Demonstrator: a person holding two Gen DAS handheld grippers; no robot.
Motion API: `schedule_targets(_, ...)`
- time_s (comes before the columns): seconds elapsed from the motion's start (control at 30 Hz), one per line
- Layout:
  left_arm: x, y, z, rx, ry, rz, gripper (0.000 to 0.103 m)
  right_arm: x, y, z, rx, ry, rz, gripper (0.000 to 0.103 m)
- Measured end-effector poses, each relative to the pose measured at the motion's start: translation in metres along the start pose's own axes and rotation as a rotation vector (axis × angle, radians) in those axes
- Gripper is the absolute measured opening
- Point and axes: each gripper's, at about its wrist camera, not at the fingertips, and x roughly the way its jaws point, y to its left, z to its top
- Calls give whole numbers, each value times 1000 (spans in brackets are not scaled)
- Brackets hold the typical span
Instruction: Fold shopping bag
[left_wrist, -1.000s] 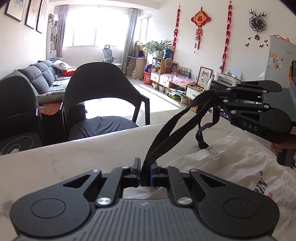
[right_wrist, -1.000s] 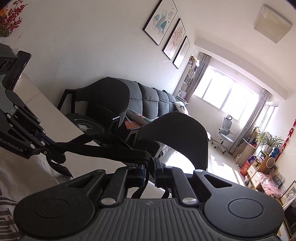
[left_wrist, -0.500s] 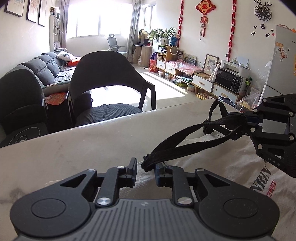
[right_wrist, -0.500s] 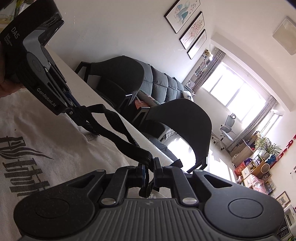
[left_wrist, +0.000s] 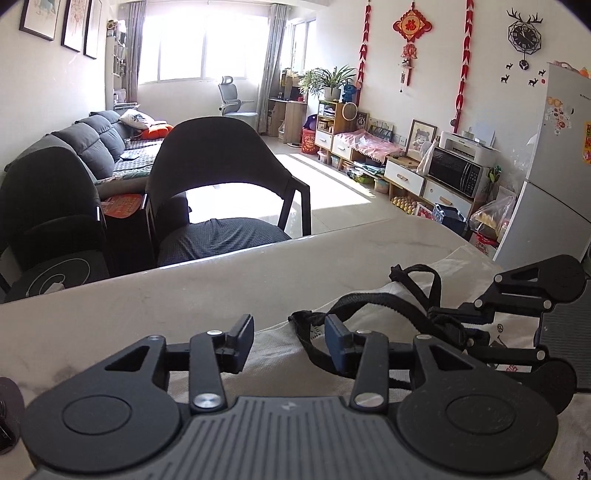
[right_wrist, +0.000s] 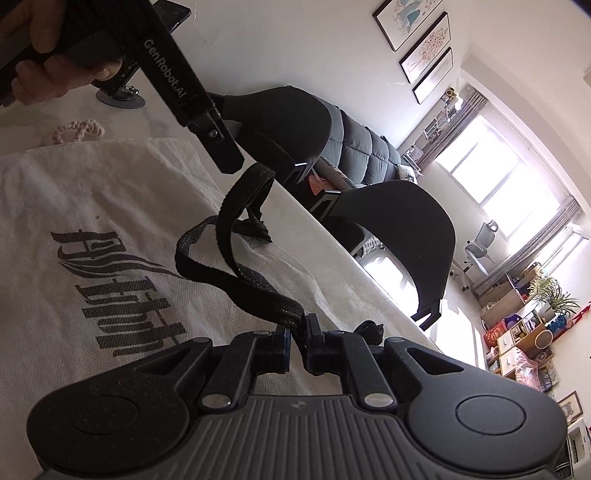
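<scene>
Shopping bag (right_wrist: 110, 229) lies flat near the counter's (left_wrist: 184, 295) far edge, still unfolded; right gripper (right_wrist: 297, 341) jaws clench its black handles (right_wrist: 236, 266), left gripper (left_wrist: 290, 338) jaws opening, released.

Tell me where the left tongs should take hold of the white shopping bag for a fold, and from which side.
Probably the near edge of the white woven shopping bag, approached low from the bare tabletop side. The cloth lies flat there, clear of the black webbing straps that the right tongs pinch. The left tongs are opening, nothing between them.
</scene>
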Motion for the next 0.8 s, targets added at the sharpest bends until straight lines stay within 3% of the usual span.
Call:
schedule_targets(0.2,10,-23,19,0,-8,-59,41,-4,8,-1,-24,22,21,9)
schedule_targets(0.43,49,-38,-13,-30,127,-200,24,-12,4,-9,64,45,97,12)
schedule_targets(0.57,63,-33,-29,-42,169,-180,23,-9,-10,-14,201,68,192,21)
schedule_targets(0.8,59,-33,-39,10,121,-174,22,-1,-46,-39,526,34,404,43)
